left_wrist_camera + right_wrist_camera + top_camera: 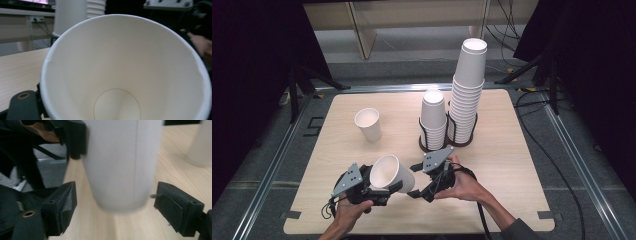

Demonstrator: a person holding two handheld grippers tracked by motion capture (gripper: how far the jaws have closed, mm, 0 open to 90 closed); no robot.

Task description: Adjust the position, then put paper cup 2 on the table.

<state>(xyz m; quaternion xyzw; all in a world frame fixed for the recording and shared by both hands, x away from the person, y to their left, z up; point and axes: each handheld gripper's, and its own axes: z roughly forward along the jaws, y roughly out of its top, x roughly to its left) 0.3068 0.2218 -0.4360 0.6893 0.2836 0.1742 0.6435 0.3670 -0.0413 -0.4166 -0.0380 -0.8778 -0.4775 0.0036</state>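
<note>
Cup-passing looked like the job: the paper cup (391, 173) hung tipped over the near part of the wooden table (507, 165), its rim pinched by the left gripper (384, 192). The right gripper (115, 205) stood wide, jaws well apart at both sides of the cup's base, not touching. Next, I think, the right one had to back away or close gently. Dark curtains and a grey floor ran round the table. Farther back stood two cup stacks (464, 95) in black holders, and one loose cup (368, 124).
</note>
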